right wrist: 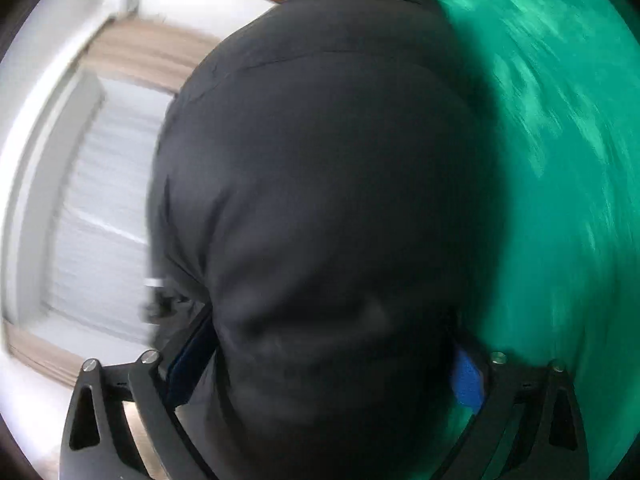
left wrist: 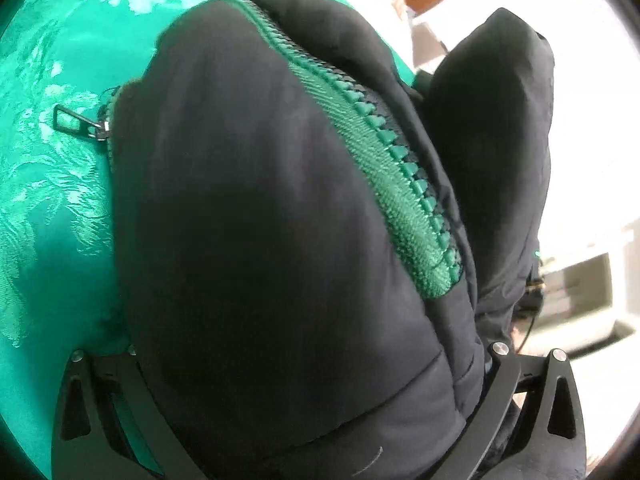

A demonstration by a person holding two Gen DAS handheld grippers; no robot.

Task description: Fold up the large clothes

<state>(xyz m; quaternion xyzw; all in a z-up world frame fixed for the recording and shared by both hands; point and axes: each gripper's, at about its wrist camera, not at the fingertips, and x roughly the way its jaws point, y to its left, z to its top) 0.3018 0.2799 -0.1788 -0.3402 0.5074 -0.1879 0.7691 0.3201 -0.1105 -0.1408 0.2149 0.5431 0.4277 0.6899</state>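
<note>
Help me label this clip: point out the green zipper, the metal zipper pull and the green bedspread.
green zipper (left wrist: 384, 168), left wrist view, on the woven tape beside the teeth.
metal zipper pull (left wrist: 68, 120), left wrist view, on its rectangular loop.
green bedspread (right wrist: 560, 160), right wrist view, on bare patterned cloth.

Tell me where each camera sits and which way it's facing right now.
Left wrist: on the left gripper, looking down along its fingers at the padded black jacket, its green zipper, and the green patterned cloth.
Right wrist: on the right gripper, facing the jacket, blurred.
Shared: jacket bulk between the fingers, green cloth beneath.
</note>
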